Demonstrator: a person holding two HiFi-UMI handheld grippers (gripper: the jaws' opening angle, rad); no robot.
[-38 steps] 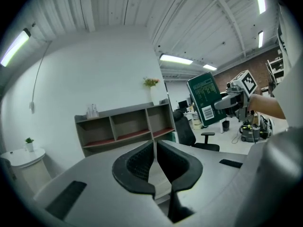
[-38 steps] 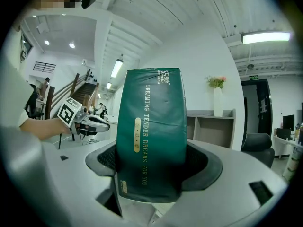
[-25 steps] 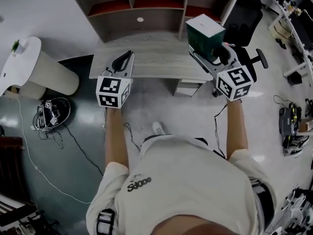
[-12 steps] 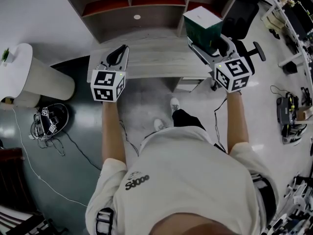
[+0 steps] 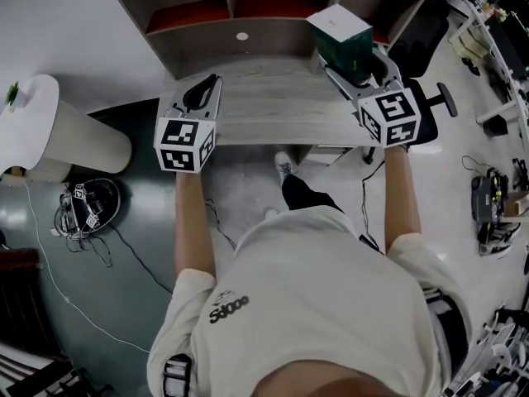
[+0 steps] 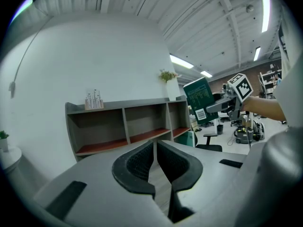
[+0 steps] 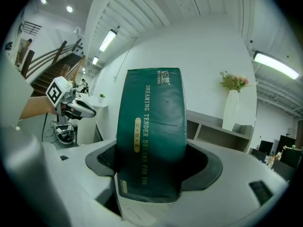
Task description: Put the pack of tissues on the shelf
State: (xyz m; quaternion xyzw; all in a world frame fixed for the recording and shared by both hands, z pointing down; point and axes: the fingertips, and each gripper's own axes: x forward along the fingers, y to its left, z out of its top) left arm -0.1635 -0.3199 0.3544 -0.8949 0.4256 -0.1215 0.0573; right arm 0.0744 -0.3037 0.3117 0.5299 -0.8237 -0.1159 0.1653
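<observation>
Pick-up done, placing not done. The pack of tissues was off every surface, carried in the right tool, whose jaws were clamped on the pack's lower part, one on each side. In the right gripper view the dark green pack stood upright between the pads and filled the middle of the view, its upper half sticking out well past the jaw tips.

The pack hung above the right end of the worktop, close in front of the shelf and about level with the divider between its middle and right compartments. It wasn't inside any compartment, and as far as I could tell it wasn't touching the shelf. The left gripper view agreed: the pack was in the air off the right end of the shelf, with clear space between them.

The left tool was idle. Its jaws were drawn nearly together with only a thin slit between them, and nothing was in it. It was held over the left part of the worktop, well apart from the pack.

Judged progress: roughly two thirds. Still left: push the pack forward into a compartment (the right one looked nearest), set it on the red shelf board, let go, and back the tool out. The compartments looked empty, so there was room.
</observation>
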